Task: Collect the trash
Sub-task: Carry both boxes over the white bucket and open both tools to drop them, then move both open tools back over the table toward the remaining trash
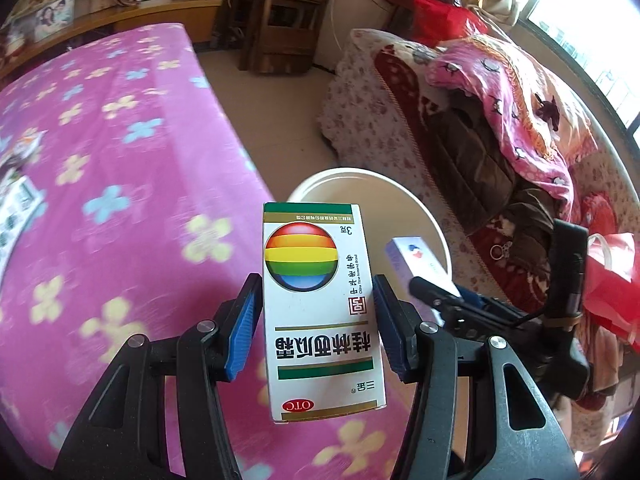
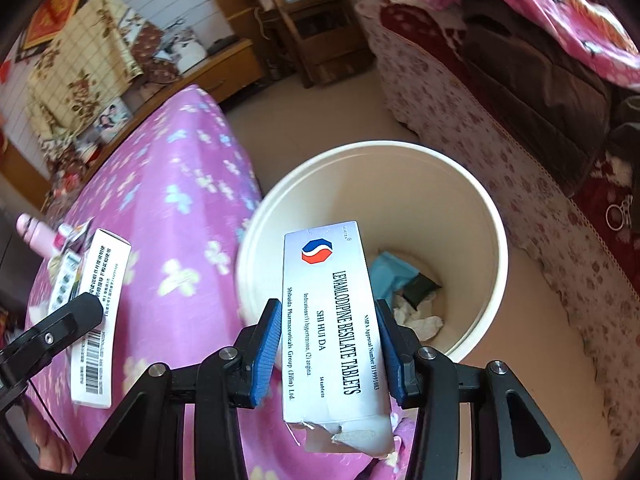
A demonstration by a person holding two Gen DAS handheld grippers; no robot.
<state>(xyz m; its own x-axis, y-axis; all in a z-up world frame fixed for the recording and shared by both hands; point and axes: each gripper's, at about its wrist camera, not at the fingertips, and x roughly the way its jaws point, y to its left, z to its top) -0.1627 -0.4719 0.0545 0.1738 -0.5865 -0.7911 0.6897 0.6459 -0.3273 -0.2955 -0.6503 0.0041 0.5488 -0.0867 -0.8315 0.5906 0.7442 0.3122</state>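
1. Down on the floor beside the pink flowered bed (image 2: 188,184), the white bucket (image 2: 476,216) holds blue plastic (image 2: 386,276), a dark packet (image 2: 420,286) and crumpled tissue (image 2: 420,320).
2. Left gripper (image 1: 318,322) is clamped on a rainbow-ball medicine box (image 1: 320,308), near the bucket's rim.
3. Right gripper (image 2: 326,350) is clamped on a torn tablet box (image 2: 328,332), over the bucket's near rim.

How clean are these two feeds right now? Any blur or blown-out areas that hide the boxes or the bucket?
Left wrist view: the window is blown out white, the pink bedspread is smeared by motion blur, but the rainbow-ball box is sharp. Right wrist view: the tablet box reads crisply, the white bucket is evenly lit, and fisheye bending darkens the corners.
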